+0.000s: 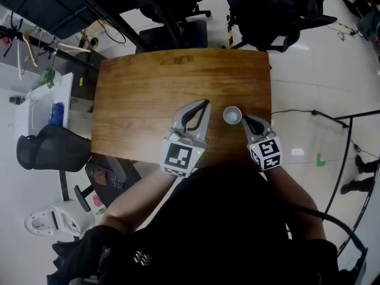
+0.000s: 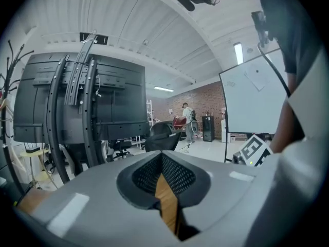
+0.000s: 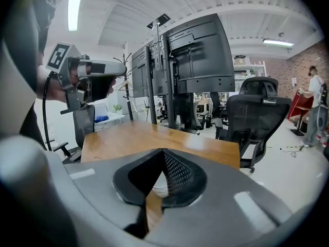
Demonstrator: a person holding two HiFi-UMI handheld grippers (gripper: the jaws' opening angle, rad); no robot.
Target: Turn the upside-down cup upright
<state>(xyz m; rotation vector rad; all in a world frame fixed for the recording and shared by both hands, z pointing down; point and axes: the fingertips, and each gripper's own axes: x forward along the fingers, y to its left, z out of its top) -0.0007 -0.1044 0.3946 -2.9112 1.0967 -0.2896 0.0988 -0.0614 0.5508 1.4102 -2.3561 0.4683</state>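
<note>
Firstly, one small white round cup (image 1: 232, 115) on a glossy brown wooden table (image 1: 142, 94) with rounded corners; whether mouth or base faces up cannot be told. Bare wood lies open beyond the cup and to its left; the table edge nearest the person runs close to the cup. Black office chairs (image 1: 291, 10) stand well beyond the cup. Left gripper (image 1: 205, 103), grey plastic with meshed pads, sits just left of the cup, fingers closed together, empty. Right gripper (image 1: 244, 118) has its fingertips pressed together at the cup's right rim; contact uncertain.
</note>
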